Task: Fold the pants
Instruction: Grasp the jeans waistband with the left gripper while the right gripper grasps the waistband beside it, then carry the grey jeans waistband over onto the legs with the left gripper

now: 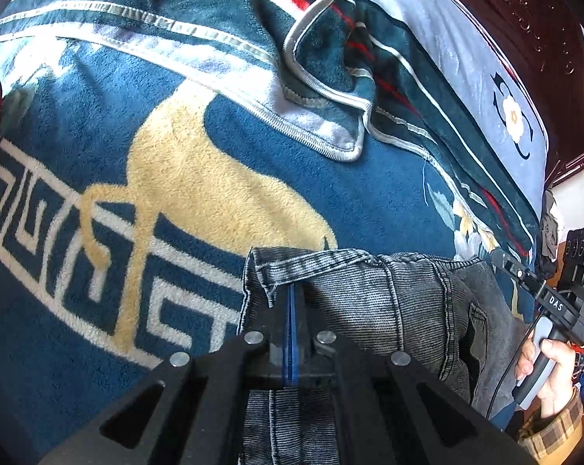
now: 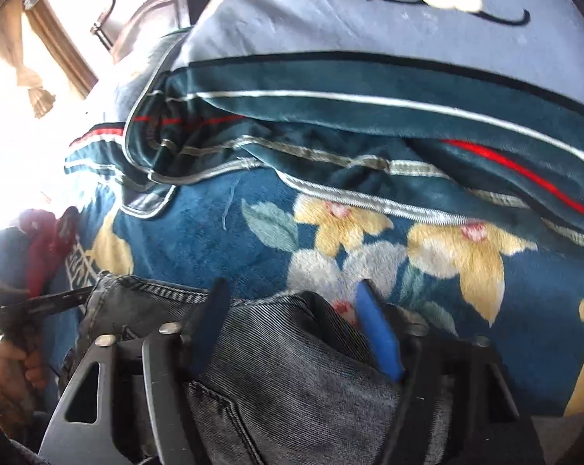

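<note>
While the left gripper [image 1: 292, 310] clamps its fingers on the grey denim pants' [image 1: 369, 294] waistband to anchor it on the blue patterned fleece blanket [image 1: 330, 178], the right gripper [image 2: 295, 310] straddles the cloth, fingers apart.

The lower part of the pants [image 1: 369, 302] is cut off by the bottom edge of both wrist views, and the black frame of each gripper covers more of the denim. In the left view, the tips of the left gripper [image 1: 292, 298] meet at the waistband, but a fold of cloth there hides whether they pinch it. At the right edge, the person's hand [image 1: 543, 372] is cut off at the sleeve. The right view is blurred, and its window [image 2: 5, 135] is washed out white.
</note>
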Demonstrator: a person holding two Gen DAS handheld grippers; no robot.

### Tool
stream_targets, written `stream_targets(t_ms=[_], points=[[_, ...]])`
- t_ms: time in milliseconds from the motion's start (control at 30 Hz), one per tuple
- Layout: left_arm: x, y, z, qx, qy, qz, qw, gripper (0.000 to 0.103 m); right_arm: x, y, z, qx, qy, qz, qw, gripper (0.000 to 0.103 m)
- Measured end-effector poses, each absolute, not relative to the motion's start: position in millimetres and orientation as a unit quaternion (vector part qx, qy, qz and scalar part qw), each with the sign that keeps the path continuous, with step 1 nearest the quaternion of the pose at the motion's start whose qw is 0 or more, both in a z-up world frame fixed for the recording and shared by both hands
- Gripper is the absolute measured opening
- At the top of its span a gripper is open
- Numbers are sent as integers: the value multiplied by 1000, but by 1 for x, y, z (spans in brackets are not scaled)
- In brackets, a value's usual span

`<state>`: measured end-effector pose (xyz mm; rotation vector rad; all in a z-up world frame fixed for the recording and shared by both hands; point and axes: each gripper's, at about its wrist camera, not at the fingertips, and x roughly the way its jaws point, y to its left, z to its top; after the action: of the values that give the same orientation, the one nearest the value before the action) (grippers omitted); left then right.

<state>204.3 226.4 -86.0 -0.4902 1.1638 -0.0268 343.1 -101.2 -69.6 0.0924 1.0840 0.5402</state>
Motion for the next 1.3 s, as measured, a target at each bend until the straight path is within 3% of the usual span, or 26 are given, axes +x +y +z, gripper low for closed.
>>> stream_targets(t_ms=[33, 67, 133, 233, 333, 433, 633, 700, 767, 933, 1300], points=[[203, 226, -86, -226, 544, -11, 808, 1, 344, -97, -70, 38, 516, 262, 815, 61], [203, 224, -87, -220, 545, -9, 809, 1, 343, -90, -71, 25, 529, 273, 803, 43], [205, 218, -87, -203, 547, -7, 812, 1, 342, -73, -83, -23, 560, 278, 780, 22], [205, 212, -84, -177, 546, -3, 819, 1, 333, -53, -89, -97, 555, 267, 782, 11], [203, 211, -78, -170, 532, -1, 829, 1, 332, -56, -75, -91, 519, 241, 815, 8], [207, 209, -80, -158, 532, 1, 832, 1, 332, -56, -68, -94, 485, 210, 844, 8], [215, 193, -91, -98, 537, 15, 838, 2, 340, -50, -105, -98, 505, 187, 837, 9], [216, 193, -88, -99, 540, 12, 836, 2, 339, -49, -102, -95, 503, 185, 839, 18], [213, 201, -79, -122, 542, 2, 832, 2, 331, -53, -89, -75, 503, 187, 841, 37], [180, 227, -51, -181, 550, -34, 815, 2, 272, -63, -48, -34, 478, 262, 838, 53], [97, 230, -54, -316, 622, -74, 712, 2, 133, -22, -46, -88, 465, 404, 782, 56]])
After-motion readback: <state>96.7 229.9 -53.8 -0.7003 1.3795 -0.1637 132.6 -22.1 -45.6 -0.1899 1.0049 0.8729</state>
